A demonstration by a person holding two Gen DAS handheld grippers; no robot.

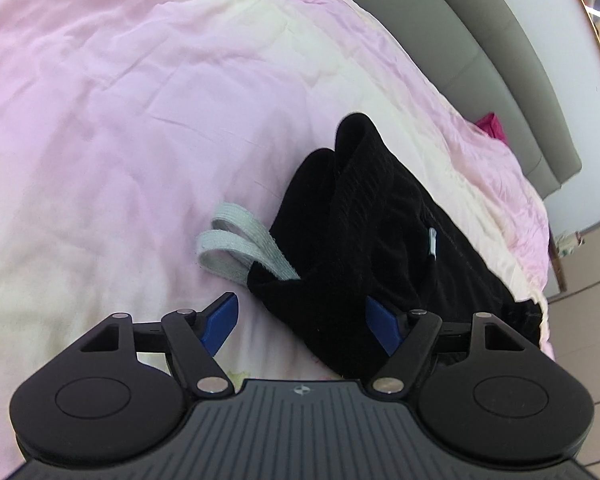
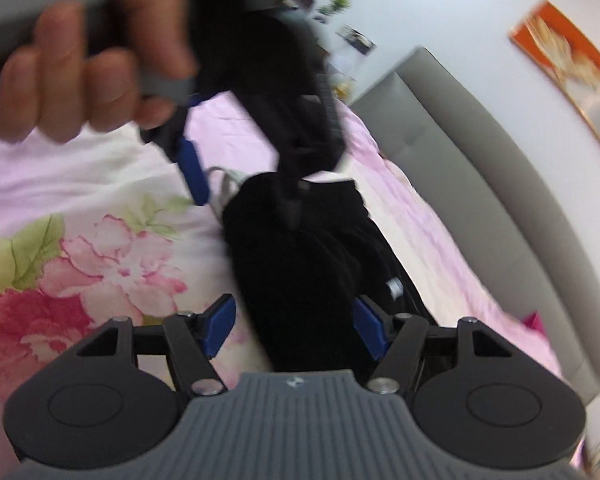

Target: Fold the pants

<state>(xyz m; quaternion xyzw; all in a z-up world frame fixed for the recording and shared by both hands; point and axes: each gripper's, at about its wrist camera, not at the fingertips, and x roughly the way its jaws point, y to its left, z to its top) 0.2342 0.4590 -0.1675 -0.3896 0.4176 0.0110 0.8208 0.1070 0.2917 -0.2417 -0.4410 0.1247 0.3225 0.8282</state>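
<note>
Hovering both released grippers over the folded black pants [image 1: 380, 248] on the pink quilt [image 1: 120, 120].
Left gripper [image 1: 302, 322] and right gripper [image 2: 292, 326] gape, grasping nothing; the grey drawstring [image 1: 236, 250] could snag, undoing the bundle.

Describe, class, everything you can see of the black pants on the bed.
The pants are black, a soft ribbed-looking knit, bunched in a long folded heap on the pink and cream floral quilt. A flat pale grey drawstring loops out of the waistband end onto the quilt. A small white tag shows on top. The left gripper and right gripper both stand open, straddling the cloth without pinching it.
</note>
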